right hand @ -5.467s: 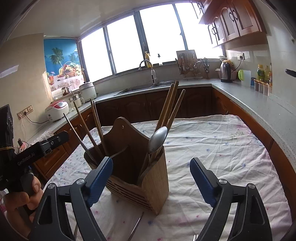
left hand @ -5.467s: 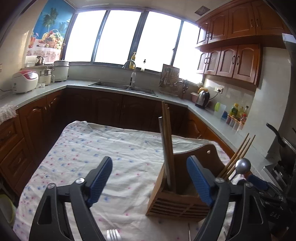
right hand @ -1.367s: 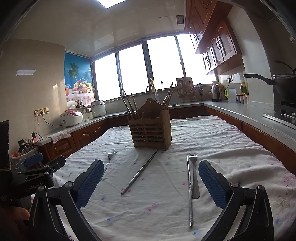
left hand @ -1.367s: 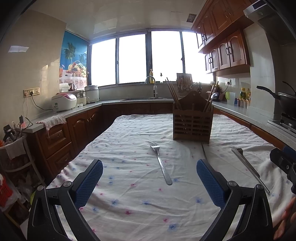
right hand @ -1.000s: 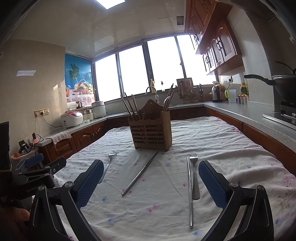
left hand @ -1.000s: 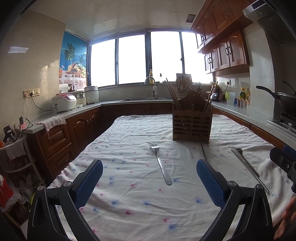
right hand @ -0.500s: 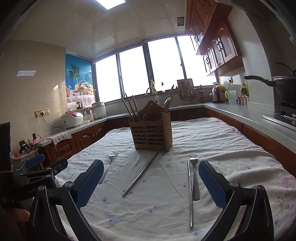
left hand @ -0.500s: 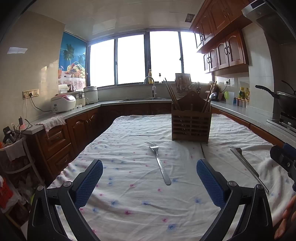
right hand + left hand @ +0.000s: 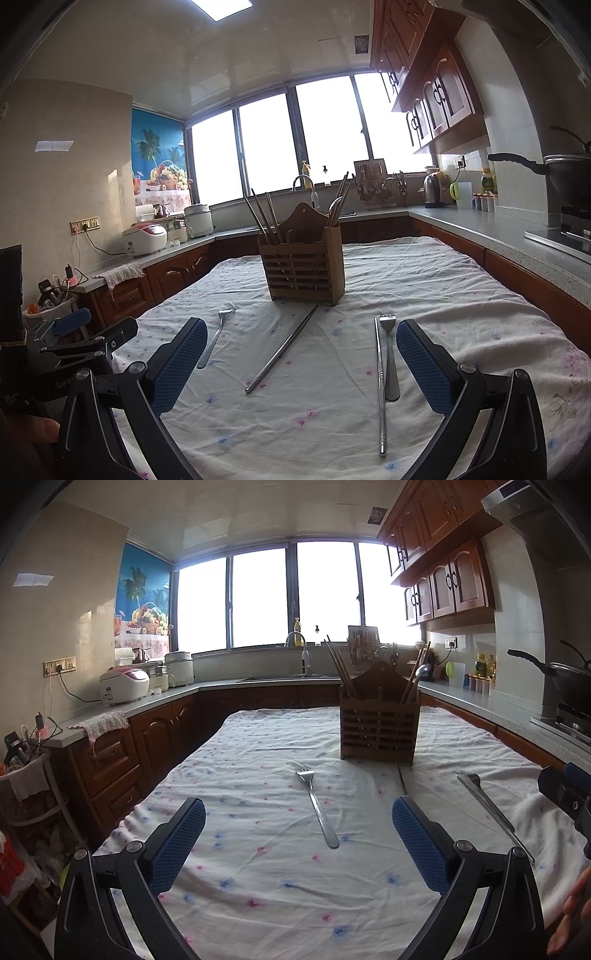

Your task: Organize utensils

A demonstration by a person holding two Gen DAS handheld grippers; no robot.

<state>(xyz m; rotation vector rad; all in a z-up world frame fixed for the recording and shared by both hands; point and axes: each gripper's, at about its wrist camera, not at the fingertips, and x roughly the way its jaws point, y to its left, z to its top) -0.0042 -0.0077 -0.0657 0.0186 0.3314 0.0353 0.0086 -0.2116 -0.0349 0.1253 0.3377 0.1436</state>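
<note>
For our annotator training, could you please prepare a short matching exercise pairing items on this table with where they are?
Items:
1. spoon
2. left fork
3. right fork
4. slanted metal chopstick

Places:
A. beside a straight metal chopstick
B. standing in the wooden holder
C. alone on the cloth, near the left tool
D. tip near the holder's base

Pairs: 1-B, 2-C, 3-A, 4-D

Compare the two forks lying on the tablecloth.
The left fork lies alone and slanted, tines angled toward the wooden holder; the right fork lies nearly straight, close beside a metal chopstick. The right fork's tined head looks broader. Both are silver, flat on the cloth, tines pointing away.
</note>
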